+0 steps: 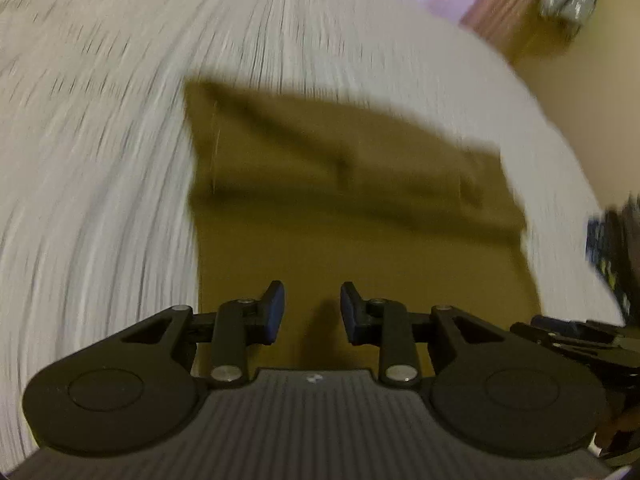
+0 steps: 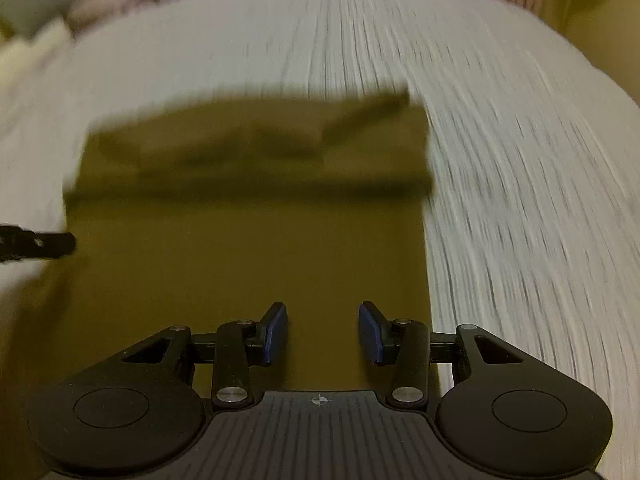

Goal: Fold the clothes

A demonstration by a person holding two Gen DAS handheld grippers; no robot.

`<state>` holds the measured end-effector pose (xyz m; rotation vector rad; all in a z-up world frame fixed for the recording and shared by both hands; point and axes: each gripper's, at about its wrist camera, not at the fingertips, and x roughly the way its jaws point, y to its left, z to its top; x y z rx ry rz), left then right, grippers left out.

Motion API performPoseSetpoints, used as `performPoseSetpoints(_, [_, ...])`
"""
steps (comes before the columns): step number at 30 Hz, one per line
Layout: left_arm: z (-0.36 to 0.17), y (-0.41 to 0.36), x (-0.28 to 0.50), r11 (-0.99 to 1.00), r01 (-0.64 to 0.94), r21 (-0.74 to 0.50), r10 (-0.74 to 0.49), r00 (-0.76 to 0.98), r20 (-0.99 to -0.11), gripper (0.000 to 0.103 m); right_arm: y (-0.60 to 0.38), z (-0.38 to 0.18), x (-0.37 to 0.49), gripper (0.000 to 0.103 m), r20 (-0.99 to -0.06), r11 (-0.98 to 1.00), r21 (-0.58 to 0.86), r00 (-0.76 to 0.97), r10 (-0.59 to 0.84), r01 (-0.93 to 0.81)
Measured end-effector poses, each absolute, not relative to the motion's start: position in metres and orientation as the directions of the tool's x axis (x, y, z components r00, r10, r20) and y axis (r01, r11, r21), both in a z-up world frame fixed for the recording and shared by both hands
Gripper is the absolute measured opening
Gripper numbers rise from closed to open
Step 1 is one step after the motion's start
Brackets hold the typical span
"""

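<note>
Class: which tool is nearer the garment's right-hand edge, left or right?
Right. The right tool hovers open beside the olive garment edge; the left tool, also open, sits nearer its opposite edge.

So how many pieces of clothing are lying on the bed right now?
1. A single olive-brown garment lies on the white bedspread, directly ahead of both open grippers, its far end doubled over. The pictures are blurred, so another piece beneath it could be hidden.

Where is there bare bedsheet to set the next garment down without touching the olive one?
Bare white bedsheet runs right of the olive garment, and more lies on its left and beyond its folded far end. The near middle is crowded: the left gripper and right gripper both hang open over the cloth.
</note>
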<state>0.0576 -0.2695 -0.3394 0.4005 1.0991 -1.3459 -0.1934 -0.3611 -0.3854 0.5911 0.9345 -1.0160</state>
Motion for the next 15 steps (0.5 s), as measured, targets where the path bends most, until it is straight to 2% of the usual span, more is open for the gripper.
performPoseSetpoints(2, [-0.344,-0.232,0.044,0.273,0.909,-0.315,-0.536,-0.128,-0.834,0.024,-0.326,-0.391,-0.210,0.044,-0.892,0.431,-0.033,0.168,-0.419,0.902])
performPoseSetpoints(5, [-0.336,-0.175,0.031,0.315,0.902,-0.295,-0.505,-0.104,-0.857,0.024,-0.275,-0.391,-0.244,0.044,-0.921,0.427,0.034,0.195,-0.338,0.903])
performPoseSetpoints(10, [-0.320,-0.115,0.006,0.376,0.907,-0.188,-0.302,-0.072,-0.951,0.024,-0.219,-0.377,-0.288,0.044,-0.949,0.465,0.060,0.195,-0.248,0.883])
performPoseSetpoints(13, [-0.300,-0.084,-0.018,0.439,0.887,-0.144,-0.234,-0.042,-0.971,0.024,-0.199,-0.363,-0.308,0.044,-0.964,0.474,0.077,0.186,-0.188,0.877])
performPoseSetpoints(15, [-0.280,-0.068,-0.032,0.470,0.869,-0.151,-0.248,-0.033,-0.968,0.024,-0.190,-0.344,-0.323,0.044,-0.963,0.459,0.097,0.200,-0.182,0.883])
